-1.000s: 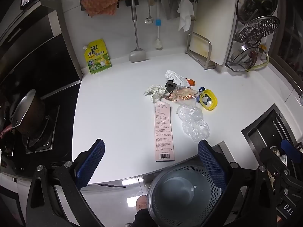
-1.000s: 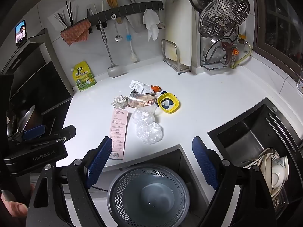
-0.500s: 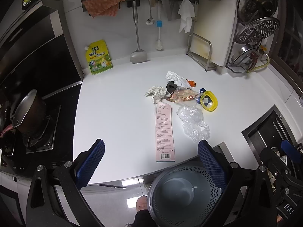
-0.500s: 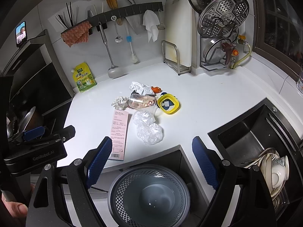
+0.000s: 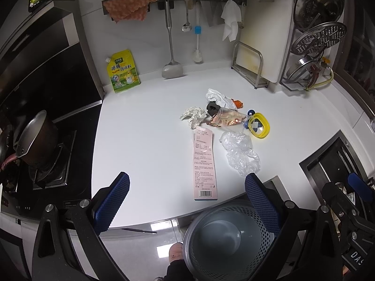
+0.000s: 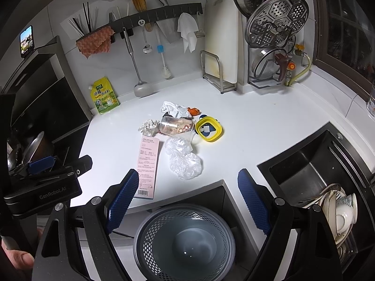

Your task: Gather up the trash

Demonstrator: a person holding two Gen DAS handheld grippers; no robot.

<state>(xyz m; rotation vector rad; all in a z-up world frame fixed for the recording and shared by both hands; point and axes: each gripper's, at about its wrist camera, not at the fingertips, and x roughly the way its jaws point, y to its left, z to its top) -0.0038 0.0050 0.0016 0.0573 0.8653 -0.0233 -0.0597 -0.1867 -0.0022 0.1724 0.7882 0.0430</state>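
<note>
Both tools hang wide open and empty over the worktop's (image 5: 145, 145) near edge, the bin (image 6: 184, 241) directly below them. The rubbish sits ahead: from the left tool (image 5: 187, 201), the pink slip (image 5: 204, 164) lies at twelve o'clock, long axis running straight away from it. From the right tool (image 6: 187, 196), the clear plastic wrap (image 6: 184, 159) is dead ahead, with the crumpled paper (image 6: 148, 126), wrapper (image 6: 177, 125) and yellow ring (image 6: 208, 128) beyond it. I'd say the left takes the slip and the right the wrap.

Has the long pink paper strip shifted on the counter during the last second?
No. The pink paper strip keeps its place: top end just below the crumpled tissue, clear plastic wrap alongside. Only the camera drifted slightly.
</note>
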